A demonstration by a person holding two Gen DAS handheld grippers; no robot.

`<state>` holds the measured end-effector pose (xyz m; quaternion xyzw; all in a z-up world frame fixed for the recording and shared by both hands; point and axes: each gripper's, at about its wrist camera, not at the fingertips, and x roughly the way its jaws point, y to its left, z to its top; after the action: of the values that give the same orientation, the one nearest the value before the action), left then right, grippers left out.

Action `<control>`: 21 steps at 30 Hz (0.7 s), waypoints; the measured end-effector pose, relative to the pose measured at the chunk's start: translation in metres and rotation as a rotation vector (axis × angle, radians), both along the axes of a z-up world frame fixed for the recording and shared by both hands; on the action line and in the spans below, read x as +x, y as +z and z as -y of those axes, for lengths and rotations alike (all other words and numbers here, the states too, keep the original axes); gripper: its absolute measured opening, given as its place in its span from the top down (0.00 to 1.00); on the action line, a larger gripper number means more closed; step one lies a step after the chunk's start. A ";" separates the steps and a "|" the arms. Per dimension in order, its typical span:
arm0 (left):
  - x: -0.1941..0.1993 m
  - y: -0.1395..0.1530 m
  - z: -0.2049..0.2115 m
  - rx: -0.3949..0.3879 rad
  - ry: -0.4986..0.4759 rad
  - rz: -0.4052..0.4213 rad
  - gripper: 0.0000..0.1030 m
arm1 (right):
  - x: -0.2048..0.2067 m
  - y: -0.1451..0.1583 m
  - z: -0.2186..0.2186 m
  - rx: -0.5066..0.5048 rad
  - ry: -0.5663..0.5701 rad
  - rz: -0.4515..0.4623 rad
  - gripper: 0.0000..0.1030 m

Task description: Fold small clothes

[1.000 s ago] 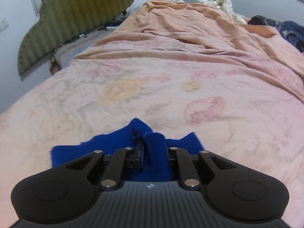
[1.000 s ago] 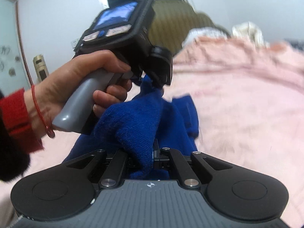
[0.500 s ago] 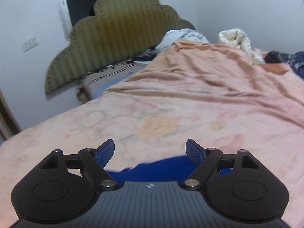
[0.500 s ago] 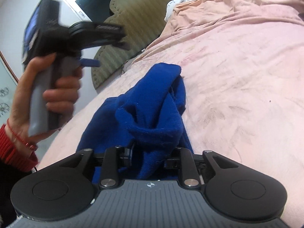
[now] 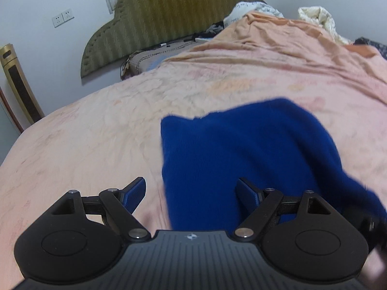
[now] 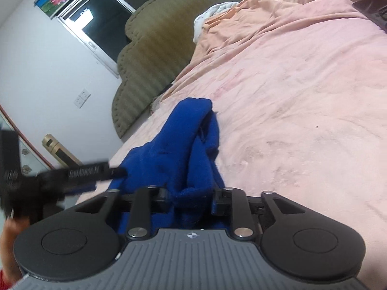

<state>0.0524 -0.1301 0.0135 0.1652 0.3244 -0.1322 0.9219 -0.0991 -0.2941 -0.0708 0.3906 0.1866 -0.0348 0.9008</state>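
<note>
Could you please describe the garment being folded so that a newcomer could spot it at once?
Start from the wide bed under its pale pink floral bedspread. Near its foot lies a bunched, deep blue knitted garment, one end clamped in the right gripper. It is the only saturated blue fabric on the pink cover.

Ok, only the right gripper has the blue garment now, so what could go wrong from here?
1. The right gripper pinches a bunched wad of the blue garment, not a clean edge, so pulling may drag the whole pile across the pink bedspread and not lay a fold.
2. The left gripper is open, with one finger over the cloth; closing here could catch several layers.
3. The fabric is twisted near its far end, so creases may get folded in.
</note>
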 end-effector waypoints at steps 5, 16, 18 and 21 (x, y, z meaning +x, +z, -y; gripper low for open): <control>-0.008 -0.008 -0.004 -0.016 0.011 -0.028 0.20 | 0.000 -0.001 -0.001 -0.016 -0.012 -0.005 0.81; -0.016 -0.016 -0.003 0.003 0.016 -0.009 0.20 | 0.002 -0.004 0.003 0.003 -0.017 -0.020 0.77; -0.016 -0.017 -0.002 0.004 0.017 -0.010 0.20 | 0.002 -0.004 0.004 0.005 -0.019 -0.020 0.78; -0.016 -0.018 -0.004 -0.001 0.019 -0.014 0.20 | 0.002 -0.004 0.004 0.006 -0.019 -0.020 0.78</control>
<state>0.0366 -0.1265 -0.0046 0.1606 0.3323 -0.1246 0.9210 -0.0966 -0.2979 -0.0747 0.3945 0.1920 -0.0467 0.8974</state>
